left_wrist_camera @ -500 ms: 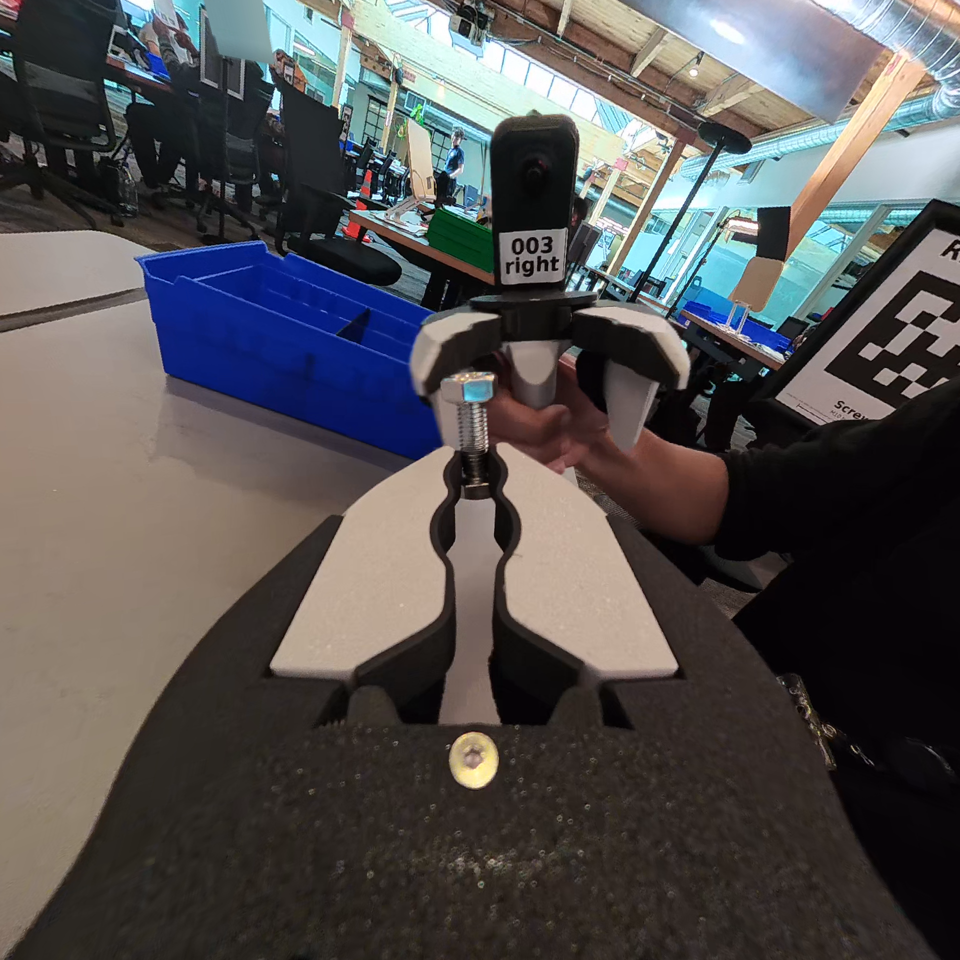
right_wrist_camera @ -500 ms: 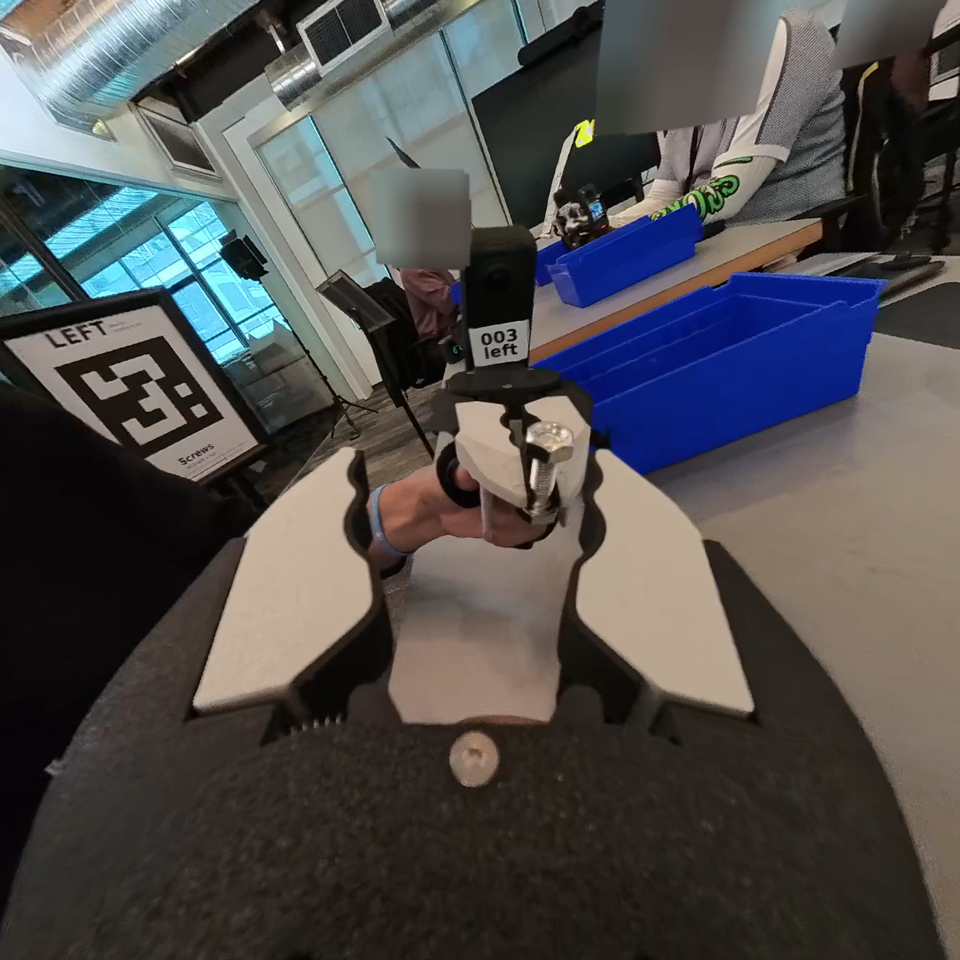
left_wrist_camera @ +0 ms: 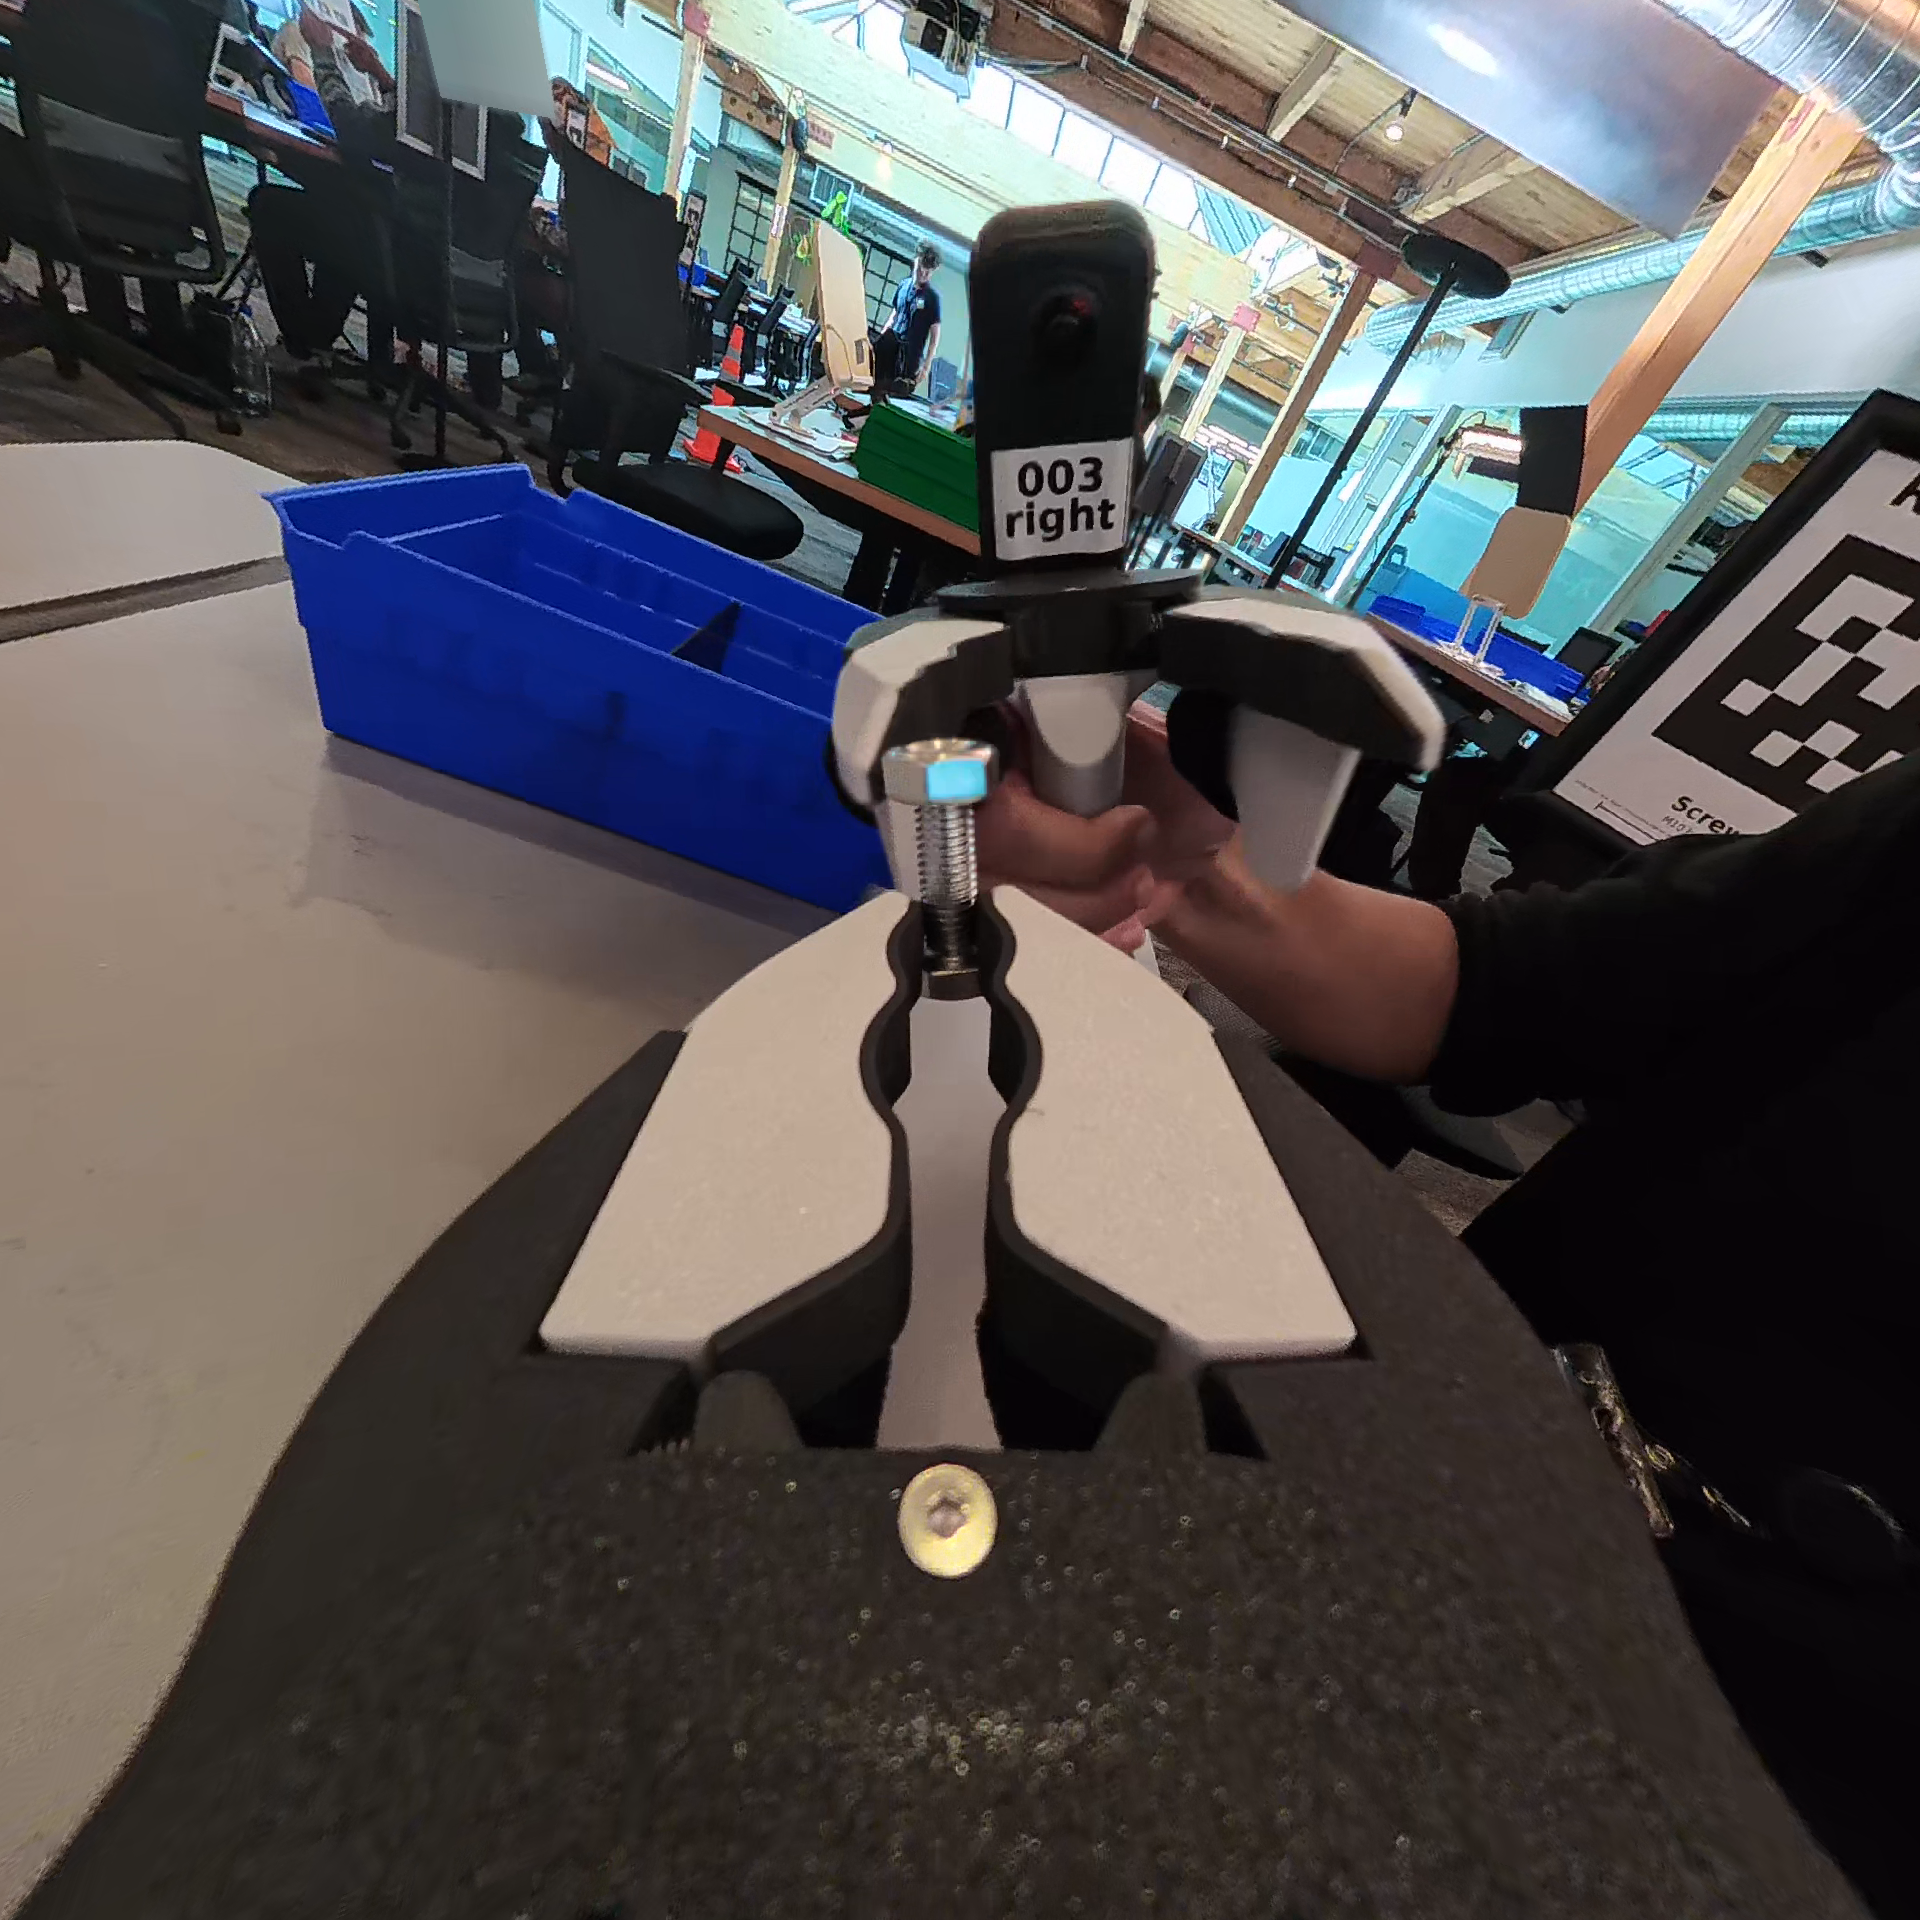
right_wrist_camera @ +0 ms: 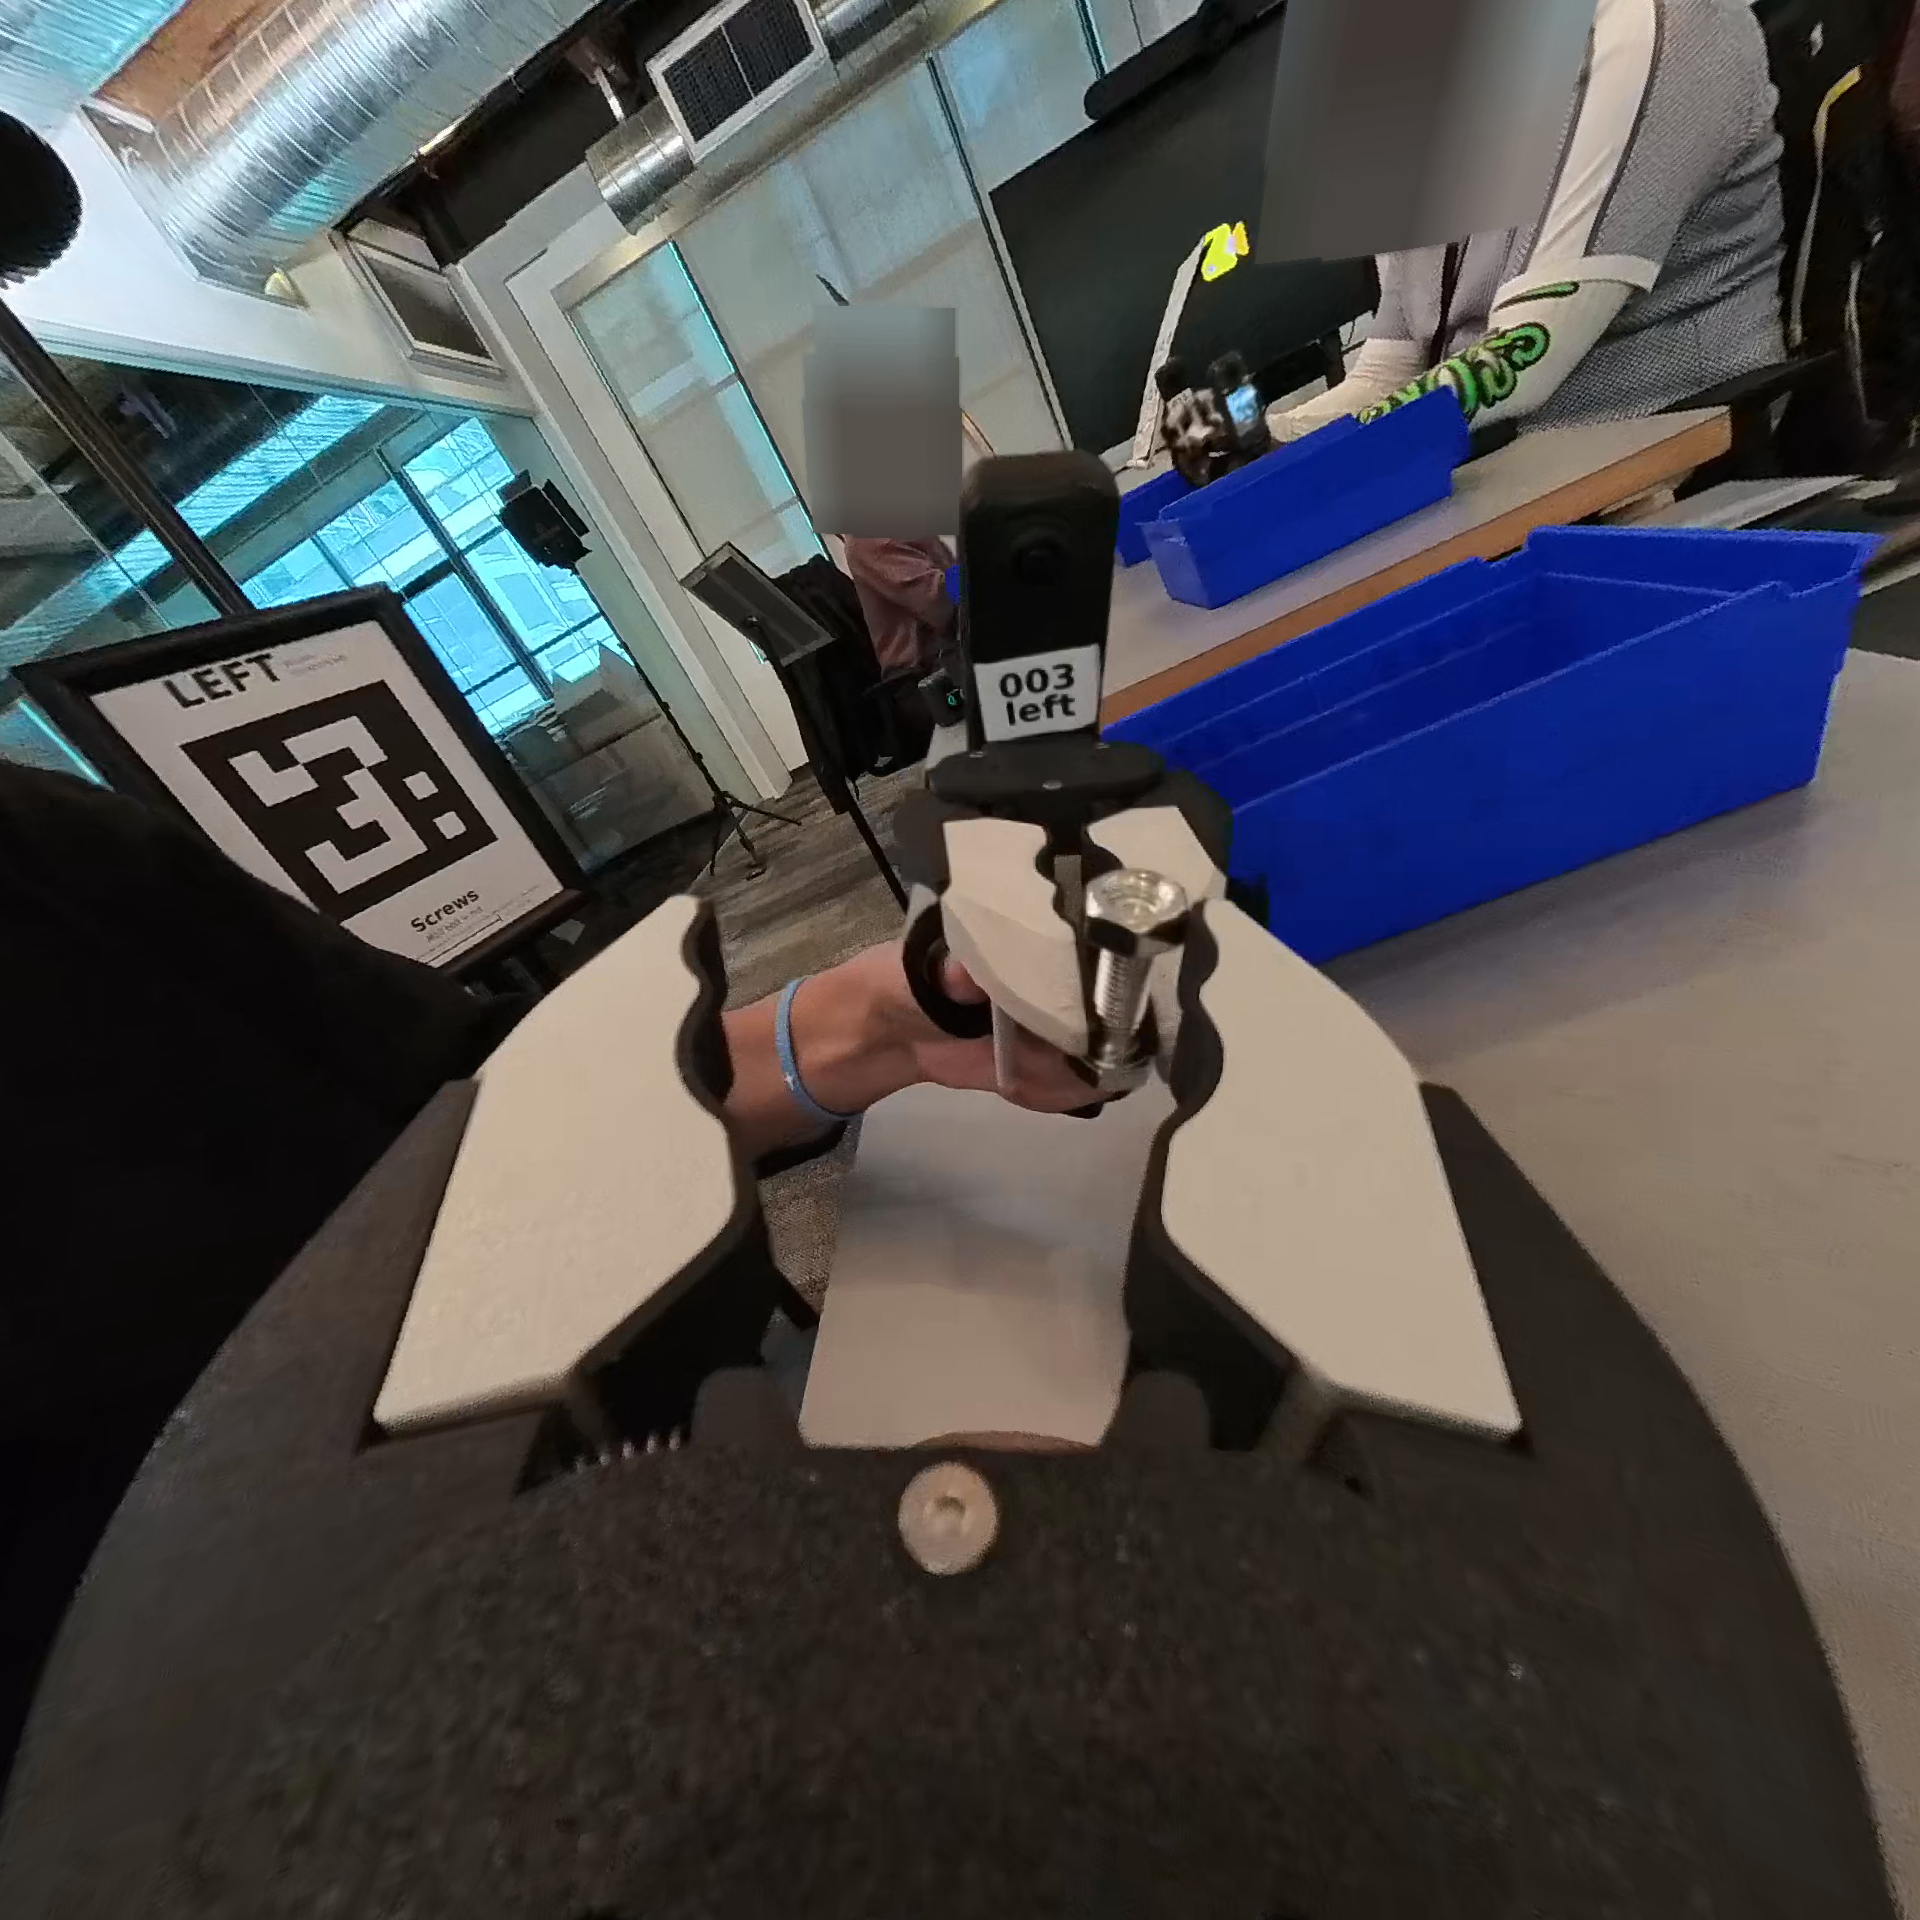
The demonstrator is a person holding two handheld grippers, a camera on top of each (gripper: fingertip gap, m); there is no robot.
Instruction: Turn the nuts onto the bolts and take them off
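Above grey tabletop (left_wrist_camera: 260,1039), left claw (left_wrist_camera: 948,971) pinches threaded steel bolt (left_wrist_camera: 940,831).

Bolt (left_wrist_camera: 940,831): upright between left gripper (left_wrist_camera: 948,971) tips, before right gripper (left_wrist_camera: 1091,790).
Bin (left_wrist_camera: 561,665): on worktop (left_wrist_camera: 260,987), behind both.

Pale grey surface (left_wrist_camera: 260,1039) fills the left wrist view's left side, smooth and matte, a few faint scuffs on it. One blue plastic bin (left_wrist_camera: 582,675) sits directly on it, long side toward us, open top, ribbed inside with a dark divider. A seam crosses the surface at the far left, possibly a second panel butted against it. Right wrist view: same grey top, same bin at the right.
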